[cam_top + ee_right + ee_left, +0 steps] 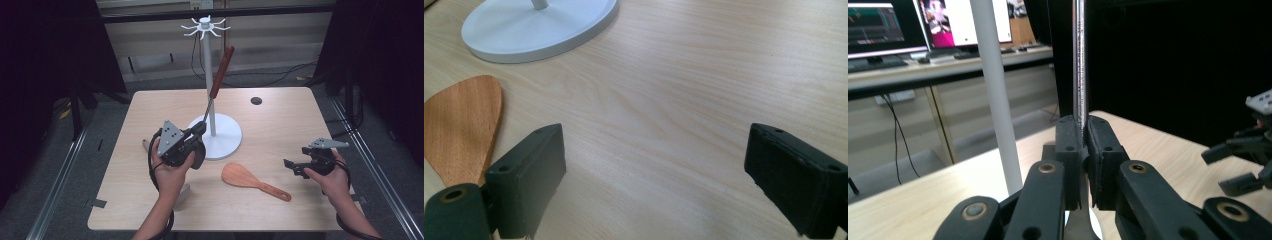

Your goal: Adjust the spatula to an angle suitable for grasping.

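My left gripper (198,128) is shut on the thin metal shaft (1078,65) of a utensil. The utensil's reddish-brown handle (222,69) slants up to the right, close beside the white pole (206,75) of a hook stand. The stand's hook crown (205,25) is above the handle's tip, and its round base (222,142) lies just right of my left hand. A wooden spatula (250,179) lies flat on the table in front of the base. My right gripper (293,168) hovers open at the right, low over bare tabletop (659,165), with the spatula blade (461,120) left of its jaws.
The light wooden table (280,125) has a small black hole (256,100) near its far edge. A pale object (182,193) lies partly hidden under my left wrist. A desk with monitors (878,25) stands beyond the table, and dark curtains flank both sides.
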A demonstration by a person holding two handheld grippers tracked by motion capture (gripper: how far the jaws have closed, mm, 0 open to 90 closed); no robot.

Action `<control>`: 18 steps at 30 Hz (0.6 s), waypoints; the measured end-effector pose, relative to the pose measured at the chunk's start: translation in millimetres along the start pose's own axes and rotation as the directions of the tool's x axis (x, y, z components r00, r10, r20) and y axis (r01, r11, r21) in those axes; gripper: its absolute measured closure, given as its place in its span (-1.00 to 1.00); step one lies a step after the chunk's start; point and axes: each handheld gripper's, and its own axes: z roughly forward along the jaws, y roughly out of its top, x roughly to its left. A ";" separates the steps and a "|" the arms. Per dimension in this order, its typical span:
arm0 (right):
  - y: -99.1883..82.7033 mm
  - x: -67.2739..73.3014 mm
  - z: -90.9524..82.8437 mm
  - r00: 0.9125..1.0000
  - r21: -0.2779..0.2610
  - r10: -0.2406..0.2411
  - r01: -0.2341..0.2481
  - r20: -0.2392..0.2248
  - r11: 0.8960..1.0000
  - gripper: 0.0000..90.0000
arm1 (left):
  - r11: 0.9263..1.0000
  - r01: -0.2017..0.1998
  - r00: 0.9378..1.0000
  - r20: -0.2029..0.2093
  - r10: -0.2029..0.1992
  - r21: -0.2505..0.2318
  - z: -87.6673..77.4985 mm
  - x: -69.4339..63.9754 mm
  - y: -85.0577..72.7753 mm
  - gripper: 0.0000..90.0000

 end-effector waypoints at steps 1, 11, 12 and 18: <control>-0.3 0.3 0.4 1.000 0.005 0.000 0.000 -0.002 1.000 -0.80 | 1.000 -0.008 1.000 -0.009 0.008 -0.013 -1.8 -0.7 1.8 0.89; -0.8 2.2 4.1 1.000 0.007 -0.004 0.004 -0.013 1.000 -0.80 | 0.998 -0.037 0.997 -0.068 0.034 -0.051 -11.2 4.6 7.1 0.89; -0.9 2.5 4.4 1.000 0.008 -0.002 0.003 -0.013 1.000 -0.80 | 0.997 -0.057 0.995 -0.080 0.053 -0.054 -13.0 5.9 8.8 0.89; -1.2 3.7 5.7 1.000 0.010 0.005 -0.005 -0.031 1.000 -0.80 | 0.995 -0.077 0.990 -0.126 0.068 -0.065 -17.0 11.0 11.8 0.89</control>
